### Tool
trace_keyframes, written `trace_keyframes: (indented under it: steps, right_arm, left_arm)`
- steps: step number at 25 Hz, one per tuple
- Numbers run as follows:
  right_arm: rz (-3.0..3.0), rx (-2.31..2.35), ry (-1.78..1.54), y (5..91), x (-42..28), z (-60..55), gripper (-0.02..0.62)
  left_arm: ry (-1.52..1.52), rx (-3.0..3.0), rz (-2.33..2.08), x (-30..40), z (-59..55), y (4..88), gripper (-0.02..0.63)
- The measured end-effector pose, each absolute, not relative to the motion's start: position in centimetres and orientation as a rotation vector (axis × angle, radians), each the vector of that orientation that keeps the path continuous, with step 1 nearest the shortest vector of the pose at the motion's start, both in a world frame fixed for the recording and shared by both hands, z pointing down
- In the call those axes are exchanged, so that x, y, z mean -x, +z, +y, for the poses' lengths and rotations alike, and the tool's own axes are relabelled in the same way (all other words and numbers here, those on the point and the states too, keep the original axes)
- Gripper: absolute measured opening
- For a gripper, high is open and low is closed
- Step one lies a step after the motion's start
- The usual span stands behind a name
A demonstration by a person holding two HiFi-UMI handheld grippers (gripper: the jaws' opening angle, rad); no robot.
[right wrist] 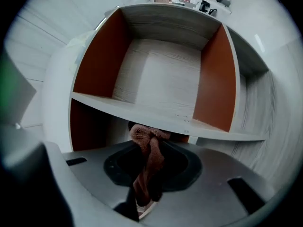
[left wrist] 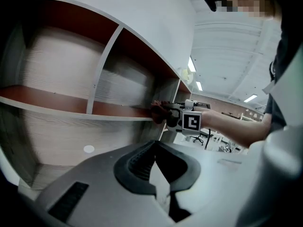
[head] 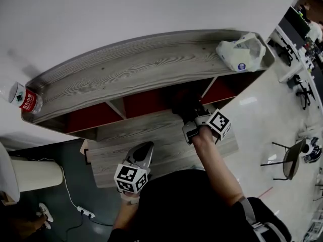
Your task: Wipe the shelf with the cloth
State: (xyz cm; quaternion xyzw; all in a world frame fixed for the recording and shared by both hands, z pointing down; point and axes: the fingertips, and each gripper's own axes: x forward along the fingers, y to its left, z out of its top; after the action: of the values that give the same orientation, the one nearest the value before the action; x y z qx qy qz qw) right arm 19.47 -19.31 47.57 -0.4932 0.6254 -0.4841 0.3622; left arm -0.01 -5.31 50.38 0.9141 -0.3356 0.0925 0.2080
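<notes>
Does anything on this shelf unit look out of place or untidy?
Nothing is spilled or broken. Two things seem stray on the grey wooden shelf top: a clear bottle with a red label at its left end, and a crumpled white plastic bag at its right end.

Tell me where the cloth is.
In the right gripper view, the cloth is pinched in the right tool, at the shelf board's front edge.

We see a plain white wall (head: pixel 101 14) behind the shelf (head: pixel 141 67). On our left lies a dark floor (head: pixel 55 221) with a white power strip (head: pixel 86 212) and its cable (head: pixel 65 188). On our right a pale floor (head: pixel 262 115) shines, with a black chair (head: pixel 290 160) and desks (head: pixel 288 37) beyond. Strip lights (left wrist: pixel 250 98) glow on the ceiling (left wrist: pixel 227 56).
</notes>
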Motion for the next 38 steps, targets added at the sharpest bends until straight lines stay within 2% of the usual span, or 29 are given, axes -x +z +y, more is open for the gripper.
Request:
trace_keyframes:
  steps: [17, 28, 38]
  right_arm:
    - [1.656, 0.970, -0.884, 34.0, -19.3, -18.5, 0.069]
    - [1.603, 1.033, -0.834, 34.5, -19.5, -23.6, 0.069]
    - [1.523, 1.178, -0.893, 38.7, -19.4, -26.4, 0.069]
  left_arm:
    - [0.289, -2.532, -0.961, -2.0, -7.2, 49.9, 0.006]
    - [0.306, -2.513, -1.026, -0.1, -9.3, 49.5, 0.006]
    - [0.322, -2.488, -1.060, 1.2, -9.9, 49.8, 0.006]
